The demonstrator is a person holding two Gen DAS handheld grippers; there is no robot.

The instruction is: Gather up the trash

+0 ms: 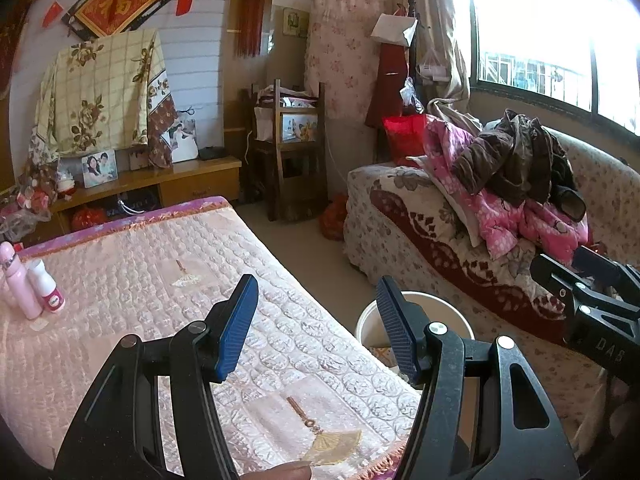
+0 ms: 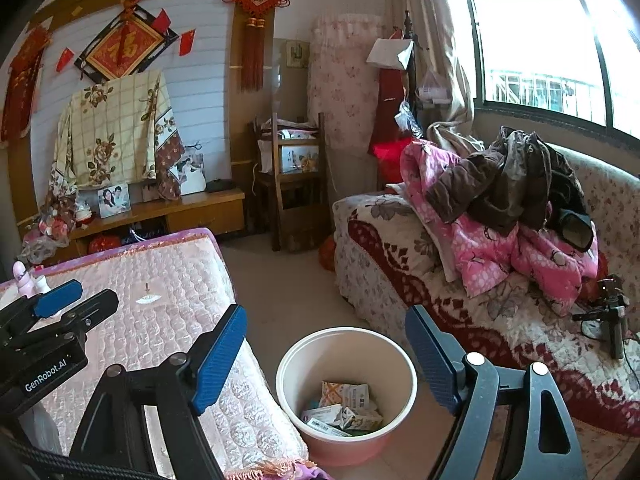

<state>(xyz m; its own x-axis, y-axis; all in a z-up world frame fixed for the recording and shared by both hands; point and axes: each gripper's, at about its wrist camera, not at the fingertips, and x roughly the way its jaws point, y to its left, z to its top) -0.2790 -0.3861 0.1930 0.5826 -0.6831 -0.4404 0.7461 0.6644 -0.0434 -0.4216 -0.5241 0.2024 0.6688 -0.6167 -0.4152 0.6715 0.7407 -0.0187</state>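
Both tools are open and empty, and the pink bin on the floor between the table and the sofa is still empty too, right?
Not quite: the bin is not empty. The right wrist view shows crumpled cartons and wrappers at its bottom. The left tool and right tool are open and empty.

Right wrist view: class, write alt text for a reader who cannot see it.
The open right gripper hovers above a pink bin holding crumpled cartons, on the floor between a quilted table and a sofa. The left gripper shows at left.

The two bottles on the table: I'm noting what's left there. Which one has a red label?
The shorter white bottle, standing right of the taller pink bottle. It alone carries a red label near its base; the pink one shows none.
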